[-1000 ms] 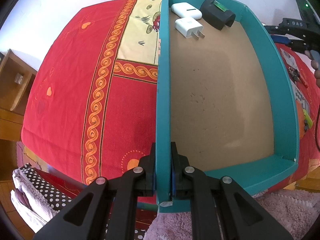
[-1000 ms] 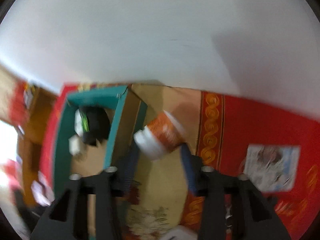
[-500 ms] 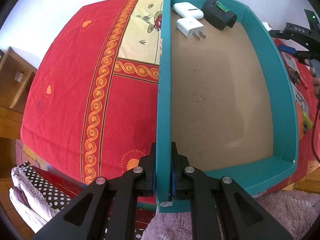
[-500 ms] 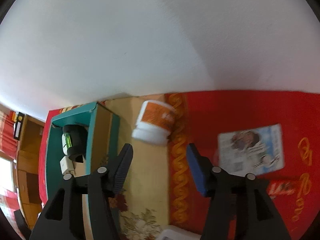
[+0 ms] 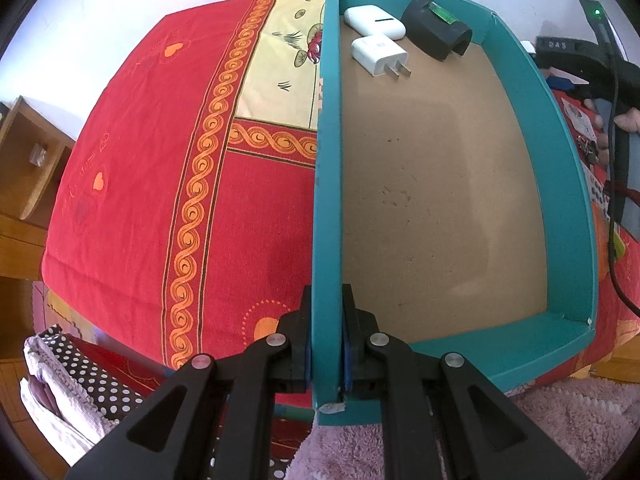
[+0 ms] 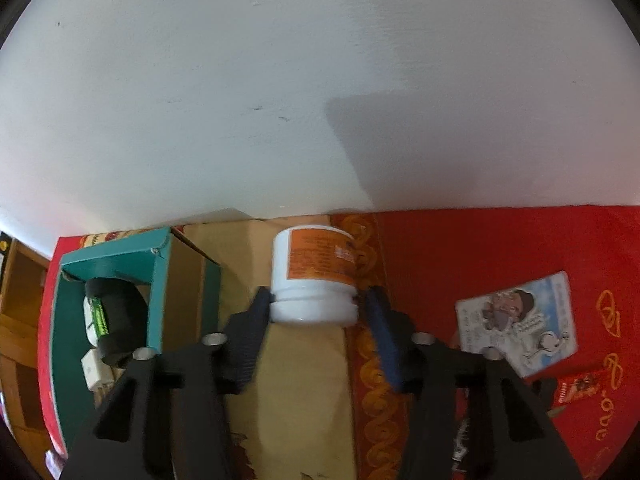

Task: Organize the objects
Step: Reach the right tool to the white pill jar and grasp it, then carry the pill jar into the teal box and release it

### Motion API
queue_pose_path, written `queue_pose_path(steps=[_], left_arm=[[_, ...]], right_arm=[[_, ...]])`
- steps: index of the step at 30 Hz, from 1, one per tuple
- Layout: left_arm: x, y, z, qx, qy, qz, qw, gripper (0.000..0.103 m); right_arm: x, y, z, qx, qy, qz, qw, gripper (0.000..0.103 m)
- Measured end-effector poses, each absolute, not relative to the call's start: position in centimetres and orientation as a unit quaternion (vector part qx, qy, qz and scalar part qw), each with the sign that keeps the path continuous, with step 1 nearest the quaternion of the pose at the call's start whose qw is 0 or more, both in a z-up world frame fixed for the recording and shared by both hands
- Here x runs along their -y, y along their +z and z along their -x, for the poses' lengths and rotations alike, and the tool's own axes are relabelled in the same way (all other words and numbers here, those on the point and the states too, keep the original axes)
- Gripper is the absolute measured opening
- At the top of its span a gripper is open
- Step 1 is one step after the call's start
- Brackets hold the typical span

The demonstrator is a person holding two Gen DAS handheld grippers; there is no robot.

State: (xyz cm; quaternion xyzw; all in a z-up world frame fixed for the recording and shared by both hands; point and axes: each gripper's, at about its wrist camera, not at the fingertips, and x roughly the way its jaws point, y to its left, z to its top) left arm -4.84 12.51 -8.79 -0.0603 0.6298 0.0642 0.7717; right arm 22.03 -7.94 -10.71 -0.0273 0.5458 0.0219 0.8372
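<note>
My left gripper [image 5: 326, 344] is shut on the near left wall of a teal box [image 5: 326, 208] with a brown floor. A white charger plug [image 5: 378, 55], a white earbud case [image 5: 374, 22] and a black block with a green vial [image 5: 436, 32] lie at its far end. In the right wrist view the box [image 6: 160, 276] stands at the left. My right gripper [image 6: 316, 312] is open, its fingers on either side of the lid of a white jar with an orange label [image 6: 314, 276], which lies on its side on the cloth.
A red patterned cloth [image 5: 160, 168] covers the table. A picture card [image 6: 516, 320] and a small red packet [image 6: 576, 386] lie to the right of the jar. A white wall [image 6: 320, 100] stands just behind. A wooden shelf [image 5: 24, 160] is at the left.
My right gripper has moved forward so that its fingers now flank the jar's lid. The left gripper and box have stayed in place.
</note>
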Motion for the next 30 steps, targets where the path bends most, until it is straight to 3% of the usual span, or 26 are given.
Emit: queue_pose_path(steps=[15,30], left_arm=[[-12.3,-8.7,4.8,-0.630,0.064,0.061,0.771,0.009],[-12.5,-8.5,4.7,-0.633,0.059,0.063,0.769,0.008]], right_arm=[[10.0,-7.6,-16.7,-0.536,0.073,0.184,0.820,0.042],[9.4,-9.1,-16.3,-0.565,0.072,0.167,0.805,0.042]])
